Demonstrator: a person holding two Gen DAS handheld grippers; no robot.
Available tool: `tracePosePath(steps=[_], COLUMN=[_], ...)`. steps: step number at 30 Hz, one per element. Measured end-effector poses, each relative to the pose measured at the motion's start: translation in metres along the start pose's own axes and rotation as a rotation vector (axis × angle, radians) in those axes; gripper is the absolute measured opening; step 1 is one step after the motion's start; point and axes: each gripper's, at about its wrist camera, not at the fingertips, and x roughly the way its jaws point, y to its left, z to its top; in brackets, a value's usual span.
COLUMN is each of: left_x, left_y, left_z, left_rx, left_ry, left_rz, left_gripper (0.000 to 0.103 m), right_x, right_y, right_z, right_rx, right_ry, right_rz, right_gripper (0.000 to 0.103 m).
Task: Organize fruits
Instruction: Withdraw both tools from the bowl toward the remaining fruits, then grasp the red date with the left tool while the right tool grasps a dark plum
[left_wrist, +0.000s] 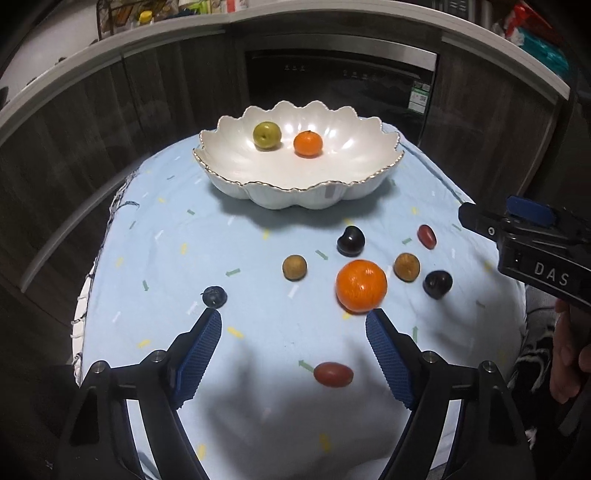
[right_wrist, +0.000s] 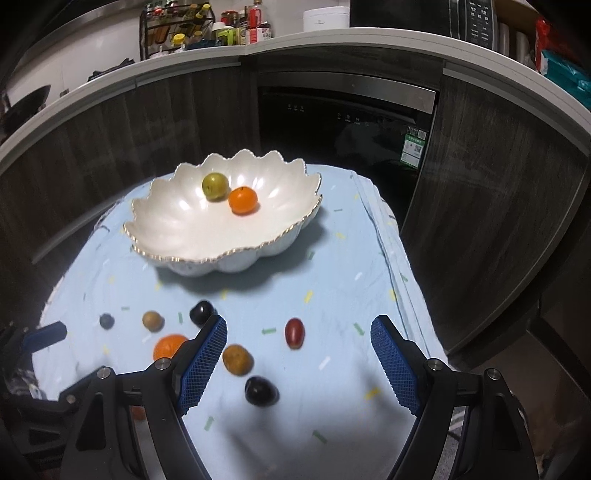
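Note:
A white scalloped bowl (left_wrist: 295, 197) (right_wrist: 236, 260) holds a green fruit (left_wrist: 266, 135) and a small orange (left_wrist: 307, 144). Loose on the blue cloth lie a big orange (left_wrist: 361, 285), a blueberry (left_wrist: 214, 296), two brown fruits (left_wrist: 294, 267) (left_wrist: 406, 266), two dark plums (left_wrist: 350, 241) (left_wrist: 437, 284) and two red fruits (left_wrist: 427, 236) (left_wrist: 333, 374). My left gripper (left_wrist: 293, 314) is open above the cloth, the near red fruit low between its fingers, untouched. My right gripper (right_wrist: 300, 321) is open over a red fruit (right_wrist: 294, 333), with a brown fruit (right_wrist: 237, 359) and a plum (right_wrist: 260, 391) near its left finger.
The small table's cloth (left_wrist: 166, 258) ends close at left and right. Dark cabinets and an oven (right_wrist: 343, 122) stand behind, with bottles (right_wrist: 255, 22) on the counter. A hand (left_wrist: 569, 354) holds the right gripper at the right edge of the left wrist view.

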Motion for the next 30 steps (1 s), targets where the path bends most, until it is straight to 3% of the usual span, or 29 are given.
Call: tracePosePath(steps=[4,14,17,20,26,30], left_x=[0.003,0.012,0.017,0.019,0.023,0.026], left_y=[-0.001,-0.009,-0.014,-0.018,-0.023,-0.024], left_z=[-0.01,-0.029,-0.034,-0.037,-0.04,-0.041], left_rx=[0.01,0.03,0.05,0.067,0.091,0.093], left_ry=[0.007,0.023,0.039,0.043,0.054,0.063], left_rz=[-0.021,-0.028,-0.033,-0.035,-0.031,-0.036], left_gripper=[0.081,0.068,0.061,0.06,0.049,0.048], right_x=[-0.001,0.014,0.019,0.024,0.026,0.028], right_y=[0.005,0.009,0.008,0.008,0.011,0.015], right_z=[-0.012,-0.034,-0.039,-0.042,-0.043,-0.043], right_rx=[-0.019,0.007,0.01,0.011,0.003,-0.01], right_ry=[-0.014,0.039,0.055,0.069,0.073,0.073], right_rz=[-0.004,0.029,0.025,0.026,0.032,0.041], right_gripper=[0.081,0.081,0.074,0.07,0.069,0.069])
